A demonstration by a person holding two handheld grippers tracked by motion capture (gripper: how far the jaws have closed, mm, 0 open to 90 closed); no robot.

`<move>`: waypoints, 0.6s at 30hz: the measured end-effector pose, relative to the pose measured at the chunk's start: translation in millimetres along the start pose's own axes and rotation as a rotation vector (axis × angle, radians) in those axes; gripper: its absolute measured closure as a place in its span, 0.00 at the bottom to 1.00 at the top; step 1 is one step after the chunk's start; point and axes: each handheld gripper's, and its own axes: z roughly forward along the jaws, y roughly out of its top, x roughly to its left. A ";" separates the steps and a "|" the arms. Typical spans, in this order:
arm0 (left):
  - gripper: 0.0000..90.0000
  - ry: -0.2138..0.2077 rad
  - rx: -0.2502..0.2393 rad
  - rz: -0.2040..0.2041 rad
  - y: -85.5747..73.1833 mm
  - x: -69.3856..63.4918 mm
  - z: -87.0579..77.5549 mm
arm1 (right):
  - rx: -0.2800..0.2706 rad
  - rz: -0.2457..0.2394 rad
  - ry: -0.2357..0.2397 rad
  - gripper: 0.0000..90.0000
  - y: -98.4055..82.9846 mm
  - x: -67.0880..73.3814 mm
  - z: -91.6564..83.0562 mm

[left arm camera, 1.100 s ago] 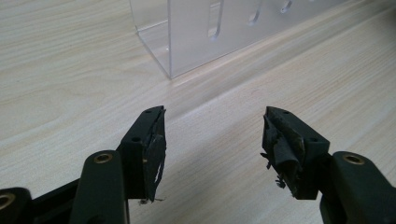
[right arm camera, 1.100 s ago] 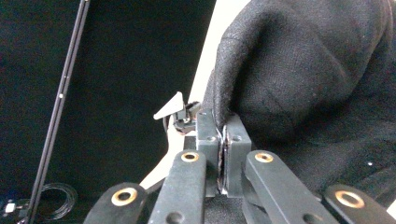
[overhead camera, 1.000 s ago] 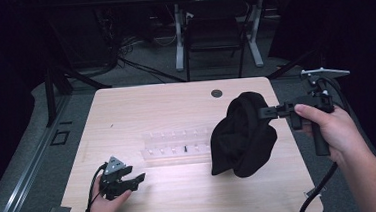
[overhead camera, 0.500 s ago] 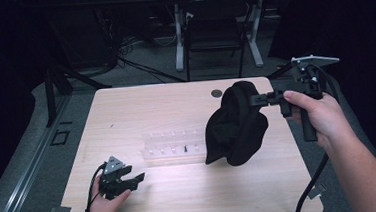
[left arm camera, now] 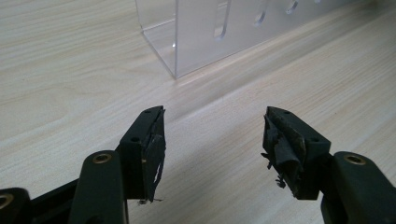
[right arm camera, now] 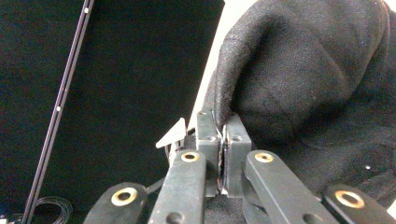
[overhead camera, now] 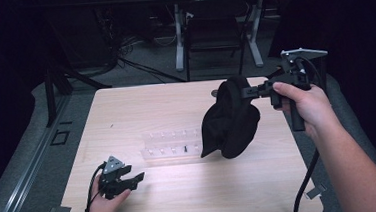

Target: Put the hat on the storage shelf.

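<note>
Right gripper (overhead camera: 249, 90): jaws pinching the rim of a black knit cap (overhead camera: 229, 120), which hangs beyond them above the table (overhead camera: 182, 201); the right gripper view shows the pinched edge. Left gripper (left arm camera: 212, 142): jaws spread, a clear acrylic rack (left arm camera: 224, 32) ahead.

Light wooden bench (overhead camera: 141, 114), pale grain, rounded corners. Clear acrylic rack (overhead camera: 171, 146) lying near the middle, slots along its wall, one small dark piece inside; corner of the same rack (left arm camera: 187, 42) seen close in the left gripper view. Small dark round disc (overhead camera: 214, 92) near the far edge. Grey floor (overhead camera: 138, 72) beyond, with black cables (overhead camera: 122, 58) and white legs of another table (overhead camera: 179, 41) in deep shadow.
</note>
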 end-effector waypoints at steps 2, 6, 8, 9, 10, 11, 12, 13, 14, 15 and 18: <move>0.44 0.001 0.000 0.000 0.0 0.0 -0.1 | -0.003 0.004 -0.002 0.98 1.3 0.6 1.1; 0.44 -0.001 0.004 0.002 0.3 0.6 -0.5 | -0.002 -0.008 0.001 0.98 6.6 2.8 5.9; 0.44 -0.001 0.004 0.003 0.4 0.7 -0.7 | -0.005 -0.011 -0.002 0.98 9.9 3.3 10.2; 0.44 -0.001 0.004 0.003 0.4 0.7 -0.7 | -0.005 -0.011 -0.002 0.98 9.9 3.3 10.2; 0.44 -0.002 0.003 0.004 0.4 0.8 -0.7 | -0.003 -0.008 -0.003 0.98 11.9 2.8 13.3; 0.44 -0.005 0.013 0.006 0.8 1.1 -1.4 | -0.003 -0.008 -0.003 0.98 11.9 2.8 13.3; 0.44 -0.006 0.013 0.005 0.8 1.3 -1.3 | -0.003 -0.007 -0.005 0.98 13.7 2.8 16.8; 0.44 -0.006 0.012 0.005 0.7 1.3 -1.2 | -0.003 -0.007 -0.005 0.98 13.7 2.8 16.8; 0.44 -0.006 0.012 0.006 0.8 1.4 -1.3 | 0.002 -0.006 -0.003 0.98 15.4 3.3 20.3; 0.44 -0.005 0.012 0.006 0.9 1.5 -1.4 | 0.002 -0.006 -0.003 0.98 15.4 3.3 20.3; 0.44 -0.005 0.012 0.003 0.9 1.4 -1.0 | 0.011 -0.017 -0.001 0.98 17.7 5.7 27.3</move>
